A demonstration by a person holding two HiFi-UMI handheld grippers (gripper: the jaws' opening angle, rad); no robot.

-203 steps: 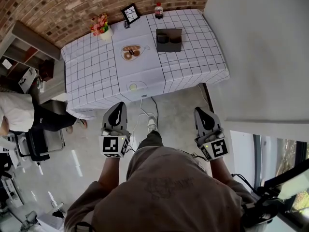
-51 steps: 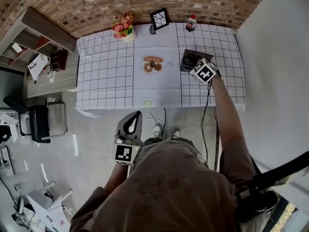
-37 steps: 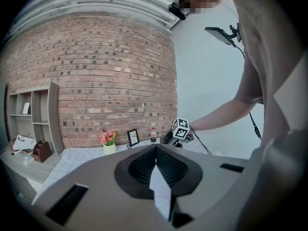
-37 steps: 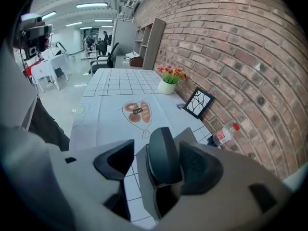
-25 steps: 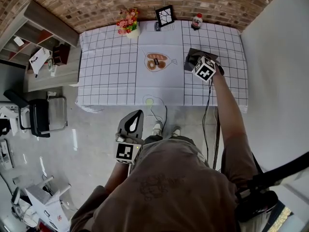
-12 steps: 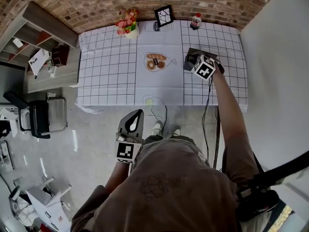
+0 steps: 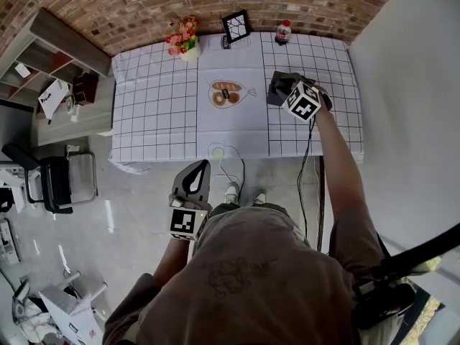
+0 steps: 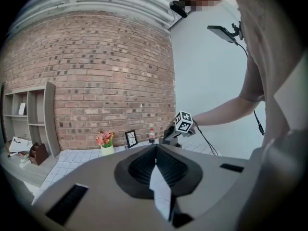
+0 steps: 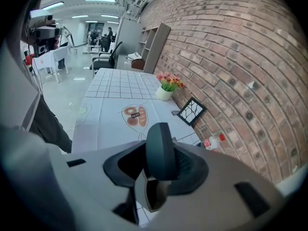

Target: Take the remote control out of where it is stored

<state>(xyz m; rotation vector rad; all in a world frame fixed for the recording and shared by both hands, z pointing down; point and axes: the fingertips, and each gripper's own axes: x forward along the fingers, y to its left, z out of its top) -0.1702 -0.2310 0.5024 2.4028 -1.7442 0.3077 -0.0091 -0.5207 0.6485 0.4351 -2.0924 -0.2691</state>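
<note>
My right gripper (image 7: 290, 90) reaches over the right half of the checked tablecloth table (image 7: 158, 113), just above a dark grey storage box (image 7: 274, 90). In the right gripper view its jaws (image 9: 161, 146) are shut on a dark grey, rounded remote control (image 9: 161, 153) that stands upright between them; the box is hidden under the gripper body there. My left gripper (image 7: 192, 181) hangs in front of my body, away from the table, shut and with nothing in it (image 8: 156, 150). The left gripper view also catches the right gripper (image 8: 172, 133) over the table.
On the table stand a flower pot (image 7: 184, 47), a small picture frame (image 7: 235, 26) and a bottle (image 7: 283, 31), with a bread print (image 7: 225, 93) at the middle. A brick wall runs behind. A shelf (image 7: 50, 56) and an office chair (image 7: 61, 182) stand at the left.
The right gripper has risen a little above the dark box with the remote in its jaws. The left gripper has stayed where it was.
</note>
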